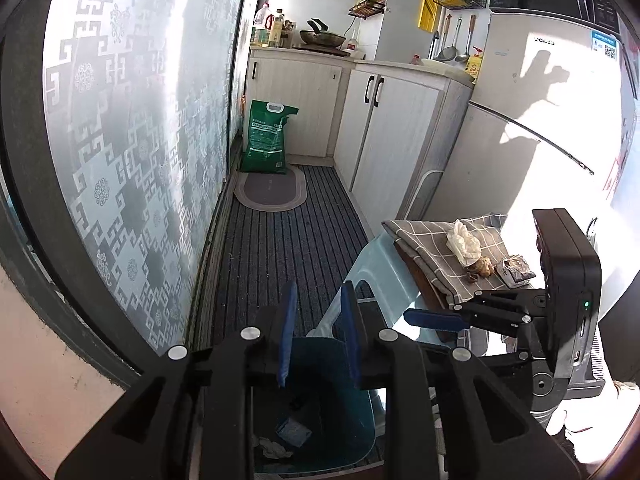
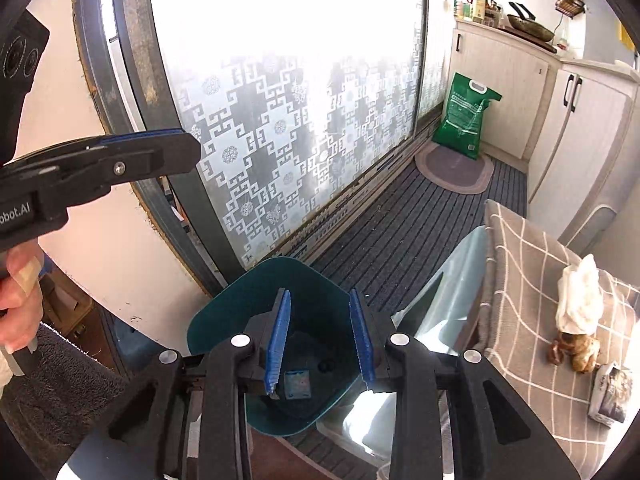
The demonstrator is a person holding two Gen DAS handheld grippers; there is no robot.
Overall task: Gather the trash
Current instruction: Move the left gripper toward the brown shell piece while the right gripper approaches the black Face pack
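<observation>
A dark teal trash bin (image 2: 224,320) stands on the floor and holds a blue packet (image 2: 297,385); it also shows in the left wrist view (image 1: 340,408), with a crumpled white tissue (image 1: 276,449) inside. My right gripper (image 2: 320,340) is open and empty above the bin's mouth. My left gripper (image 1: 318,332) is open and empty above the bin. On the checked cloth (image 2: 520,280) lie a crumpled white tissue (image 2: 580,300), brown scraps (image 2: 576,352) and a grey wrapper (image 2: 610,396); these show in the left wrist view too (image 1: 464,240).
The cloth covers a board on a pale blue stool (image 1: 380,268). A patterned glass door (image 2: 280,140) runs along the left. A green sack (image 1: 266,136) and an oval mat (image 1: 270,192) lie at the far end by white cabinets (image 1: 384,128). A fridge (image 1: 520,140) stands right.
</observation>
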